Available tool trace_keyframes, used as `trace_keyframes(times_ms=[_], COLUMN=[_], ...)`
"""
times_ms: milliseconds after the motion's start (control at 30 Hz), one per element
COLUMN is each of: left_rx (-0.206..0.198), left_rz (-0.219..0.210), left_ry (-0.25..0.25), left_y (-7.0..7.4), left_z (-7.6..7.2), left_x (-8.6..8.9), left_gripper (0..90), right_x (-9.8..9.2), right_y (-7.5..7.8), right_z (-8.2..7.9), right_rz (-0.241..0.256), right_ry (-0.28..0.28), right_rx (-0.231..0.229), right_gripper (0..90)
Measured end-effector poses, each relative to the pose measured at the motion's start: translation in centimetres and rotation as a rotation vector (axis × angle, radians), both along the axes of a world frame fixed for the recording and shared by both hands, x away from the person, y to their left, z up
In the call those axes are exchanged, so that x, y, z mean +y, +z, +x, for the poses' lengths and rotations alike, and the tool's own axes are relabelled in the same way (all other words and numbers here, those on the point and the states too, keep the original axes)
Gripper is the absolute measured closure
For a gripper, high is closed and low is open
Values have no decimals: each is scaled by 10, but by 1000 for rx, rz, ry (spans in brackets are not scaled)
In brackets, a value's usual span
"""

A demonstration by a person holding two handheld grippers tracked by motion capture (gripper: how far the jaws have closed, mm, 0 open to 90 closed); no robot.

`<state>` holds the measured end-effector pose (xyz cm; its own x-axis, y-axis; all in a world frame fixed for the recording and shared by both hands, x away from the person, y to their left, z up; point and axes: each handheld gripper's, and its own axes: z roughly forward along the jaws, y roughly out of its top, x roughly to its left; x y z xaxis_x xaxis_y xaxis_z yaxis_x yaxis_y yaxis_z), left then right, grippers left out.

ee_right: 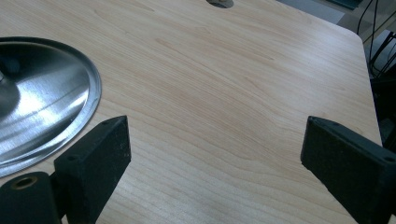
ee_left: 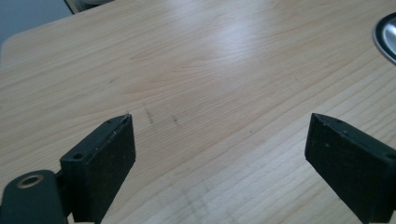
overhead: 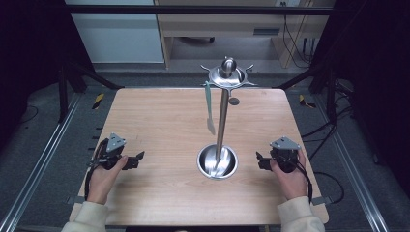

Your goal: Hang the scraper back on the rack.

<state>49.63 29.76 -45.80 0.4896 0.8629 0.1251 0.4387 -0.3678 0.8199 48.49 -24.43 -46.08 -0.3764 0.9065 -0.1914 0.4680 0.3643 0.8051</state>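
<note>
pale wood tabletop [overhead: 159, 125] carries a tall steel utensil stand [overhead: 222, 116] at its middle, its dish base [overhead: 217, 162] between the two grippers and a pale green spatula [overhead: 209, 107] hanging from the hooked top ring. left gripper [overhead: 136, 160] and right gripper [overhead: 260, 162] rest on the table either side, jaws wide apart and holding nothing. reaching for the spatula could knock the slim pole and tip the stand; no writing or brand is legible.

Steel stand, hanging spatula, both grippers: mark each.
steel stand [overhead: 222, 121], high view, mid-pole.
hanging spatula [overhead: 209, 104], high view, its handle.
left gripper [overhead: 137, 160], high view, between the jaws.
right gripper [overhead: 260, 160], high view, between the jaws.
</note>
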Motion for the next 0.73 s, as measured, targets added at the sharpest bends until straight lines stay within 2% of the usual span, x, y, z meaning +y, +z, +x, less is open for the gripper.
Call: trace_keyframes(times_ms=[67, 167, 233, 367, 467, 500, 667, 733], left_rx=[-8, -5, -3, 21, 20, 28, 130, 141], left_rz=[6, -29, -55, -137, -162, -159, -122, -110], left_ry=[23, 29, 8, -41, -53, -57, -51, -30], left_y=[-2, -5, -7, -9, -8, -9, -16, -17], left_z=[0, 0, -1, -5, -11, -11, -11, -10], left_x=[9, 17, 21, 27, 30, 31, 23, 19], left_gripper=[84, 83, 82, 83, 83, 83, 82, 84], right_x=[0, 1, 2, 2, 3, 3, 4, 4], right_y=[0, -1, -1, -1, -2, -3, -3, -3], right_z=[0, 0, 0, 1, 1, 1, 1, 1], right_rz=[-2, -1, 1, -8, -6, -9, -16, -14], right_ry=[0, 1, 0, 5, 7, 10, 12, 11], right_rx=[2, 5, 9, 14, 22, 23, 30, 33], right_gripper=[88, 87, 87, 87, 88, 88, 88, 89])
